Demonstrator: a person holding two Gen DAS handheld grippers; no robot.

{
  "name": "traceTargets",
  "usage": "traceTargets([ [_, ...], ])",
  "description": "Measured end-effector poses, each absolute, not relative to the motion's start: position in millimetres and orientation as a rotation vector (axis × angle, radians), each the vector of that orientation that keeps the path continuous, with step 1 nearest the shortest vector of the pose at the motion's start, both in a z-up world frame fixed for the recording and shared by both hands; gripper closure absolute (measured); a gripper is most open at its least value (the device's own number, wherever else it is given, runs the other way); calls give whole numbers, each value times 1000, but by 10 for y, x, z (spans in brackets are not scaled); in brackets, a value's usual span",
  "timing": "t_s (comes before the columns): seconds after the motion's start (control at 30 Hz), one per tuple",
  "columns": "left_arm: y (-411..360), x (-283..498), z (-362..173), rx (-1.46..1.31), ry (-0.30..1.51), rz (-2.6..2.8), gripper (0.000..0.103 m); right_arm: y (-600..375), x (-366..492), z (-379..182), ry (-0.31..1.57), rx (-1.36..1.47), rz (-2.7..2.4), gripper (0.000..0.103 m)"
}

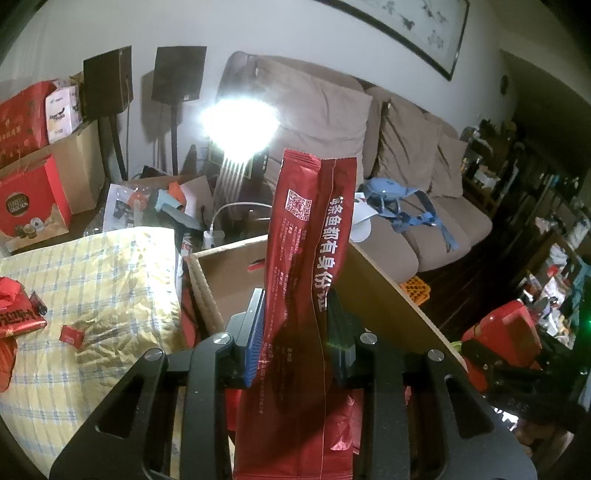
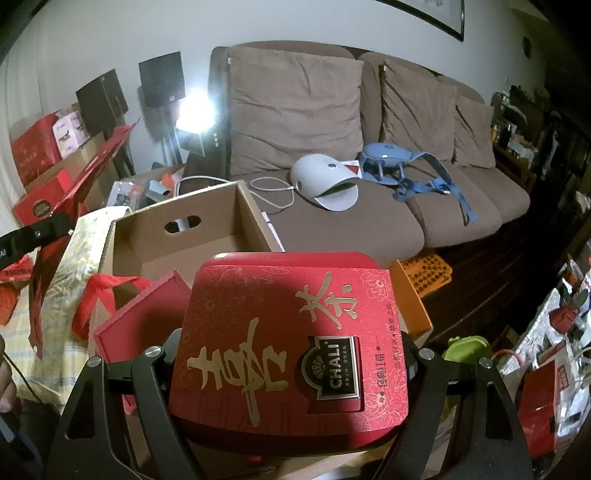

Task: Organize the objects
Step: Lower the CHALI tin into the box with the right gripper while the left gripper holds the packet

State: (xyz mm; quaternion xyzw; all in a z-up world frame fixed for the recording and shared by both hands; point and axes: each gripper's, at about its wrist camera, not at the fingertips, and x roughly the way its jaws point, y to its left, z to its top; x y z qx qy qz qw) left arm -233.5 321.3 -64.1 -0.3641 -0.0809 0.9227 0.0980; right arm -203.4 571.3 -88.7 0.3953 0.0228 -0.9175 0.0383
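cardboard box [image 2: 192, 236] before sofa [image 2: 332, 206]

place: home living room | evidence: cushioned sofa [image 2: 369, 147], framed picture [image 1: 406, 29], cluttered boxes

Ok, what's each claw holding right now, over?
Left gripper shut on red packet. Right gripper clamped on red tea box. Cardboard box ahead, open, nothing blocking.
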Motion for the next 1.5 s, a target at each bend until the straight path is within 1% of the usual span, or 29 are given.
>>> traceTargets([
  [0.33, 3231, -2381, -667, -1081, -176, 2738, 74, 5727, -2063, -913, 52, 1212, -2831, 20],
  [0.87, 3166, -2391, -629, -1108, -171, 2714, 74, 5696, -2103, -989, 69, 1249, -2792, 20],
  [1.1, 3169, -2395, -663, -1123, -170, 2707, 74, 5778, -2098, -990, 44, 1243, -2790, 20],
  [1.5, 3211, -2389, -694, -1140, -161, 2699, 74, 6127, -2069, -1040, -63, 1277, -2737, 20],
])
